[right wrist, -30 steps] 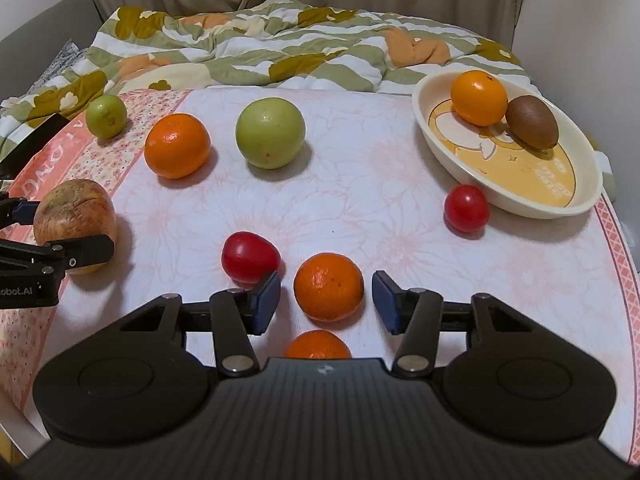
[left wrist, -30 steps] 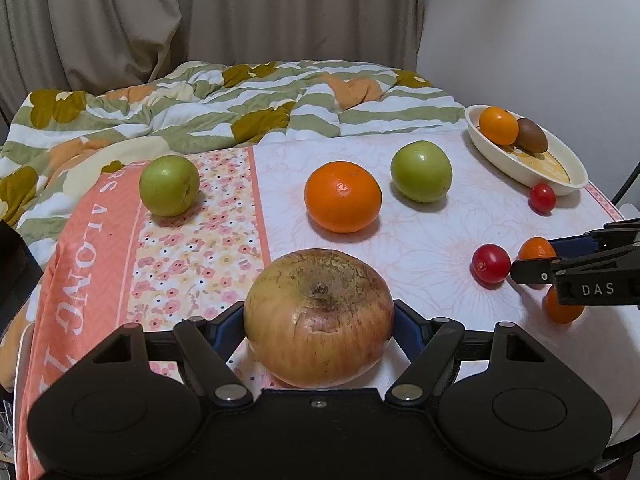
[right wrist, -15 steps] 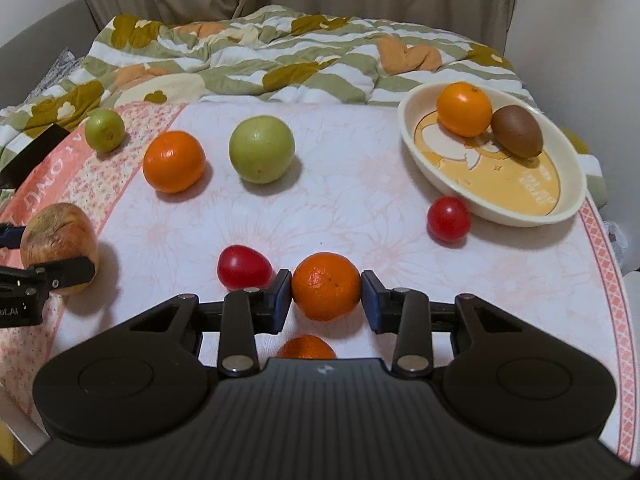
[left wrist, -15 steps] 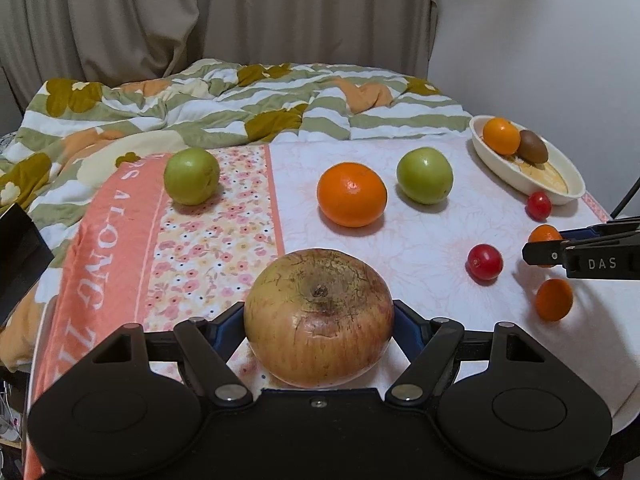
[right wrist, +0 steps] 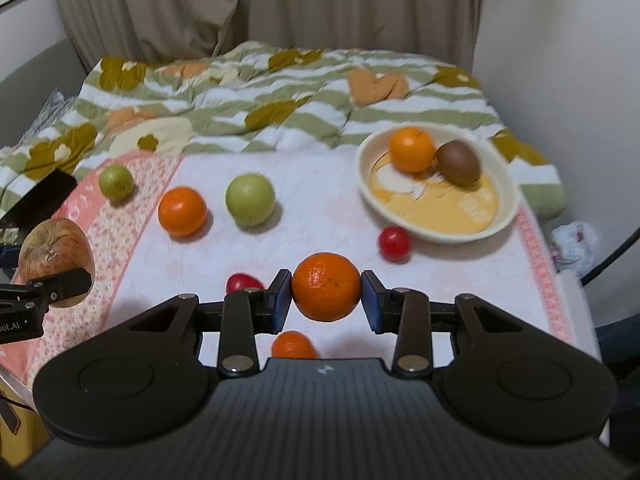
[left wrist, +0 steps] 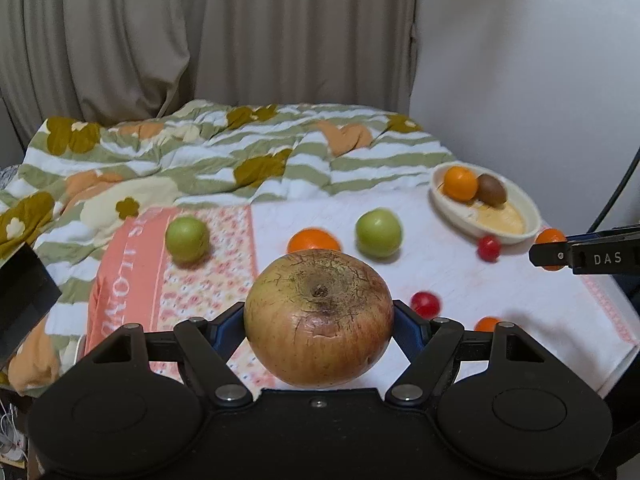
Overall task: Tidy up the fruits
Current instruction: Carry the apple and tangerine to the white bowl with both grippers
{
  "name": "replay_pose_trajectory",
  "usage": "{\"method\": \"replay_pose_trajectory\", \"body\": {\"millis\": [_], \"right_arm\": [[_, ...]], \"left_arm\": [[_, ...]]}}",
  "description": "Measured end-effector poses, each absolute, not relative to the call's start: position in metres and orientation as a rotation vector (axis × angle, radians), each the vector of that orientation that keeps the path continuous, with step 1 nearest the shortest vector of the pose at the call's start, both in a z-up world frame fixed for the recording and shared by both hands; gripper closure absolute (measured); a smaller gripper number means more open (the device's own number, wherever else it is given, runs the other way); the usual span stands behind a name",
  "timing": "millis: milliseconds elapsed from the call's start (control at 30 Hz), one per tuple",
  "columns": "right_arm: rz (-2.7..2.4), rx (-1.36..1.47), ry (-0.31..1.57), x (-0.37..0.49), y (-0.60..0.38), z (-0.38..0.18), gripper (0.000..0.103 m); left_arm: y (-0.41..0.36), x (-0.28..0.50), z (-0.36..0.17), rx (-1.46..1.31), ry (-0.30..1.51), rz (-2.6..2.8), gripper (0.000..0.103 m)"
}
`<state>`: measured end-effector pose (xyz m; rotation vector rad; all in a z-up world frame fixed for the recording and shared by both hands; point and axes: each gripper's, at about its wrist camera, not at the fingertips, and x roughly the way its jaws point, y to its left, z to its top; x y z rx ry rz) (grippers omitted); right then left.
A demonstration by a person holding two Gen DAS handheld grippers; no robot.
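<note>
My left gripper [left wrist: 319,326] is shut on a big brownish apple [left wrist: 318,318], held above the cloth. My right gripper [right wrist: 326,298] is shut on a small orange [right wrist: 326,286], also lifted off the table. A cream oval bowl [right wrist: 506,216] at the far right holds an orange [right wrist: 412,149] and a kiwi [right wrist: 458,163]. On the cloth lie two green apples [right wrist: 250,199] [right wrist: 116,182], a larger orange [right wrist: 182,212], two red tomatoes [right wrist: 394,243] [right wrist: 242,282] and another small orange [right wrist: 292,346]. In the right wrist view the left gripper with its apple [right wrist: 54,262] shows at the left edge.
A flowered, striped quilt [left wrist: 224,160] covers the bed behind the table. Curtains [left wrist: 200,40] and a white wall stand beyond. A dark object [left wrist: 24,300] sits at the left edge. The table's right edge [right wrist: 548,272] drops off near the bowl.
The right gripper shut on the small orange and lifted it. The left gripper rose with the big apple. Both views now look down from higher above the table.
</note>
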<state>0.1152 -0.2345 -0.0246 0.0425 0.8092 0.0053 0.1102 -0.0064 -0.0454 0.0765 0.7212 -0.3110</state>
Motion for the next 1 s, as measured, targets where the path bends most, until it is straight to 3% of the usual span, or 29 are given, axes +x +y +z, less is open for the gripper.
{"method": "replay_pose_trajectory", "body": {"millis": [400, 1000], "right_arm": [[-0.008, 0.033, 0.718, 0.103, -0.307, 0.023, 0.050], [0.161, 0.000, 0.762, 0.172, -0.425, 0.007, 0.050]], "left_arm": [[-0.068, 0.108, -0.001, 0.066, 0.638, -0.326, 0.024], [-0.207, 0.167, -0.007, -0.011, 0.645, -0.214, 0.024]]}}
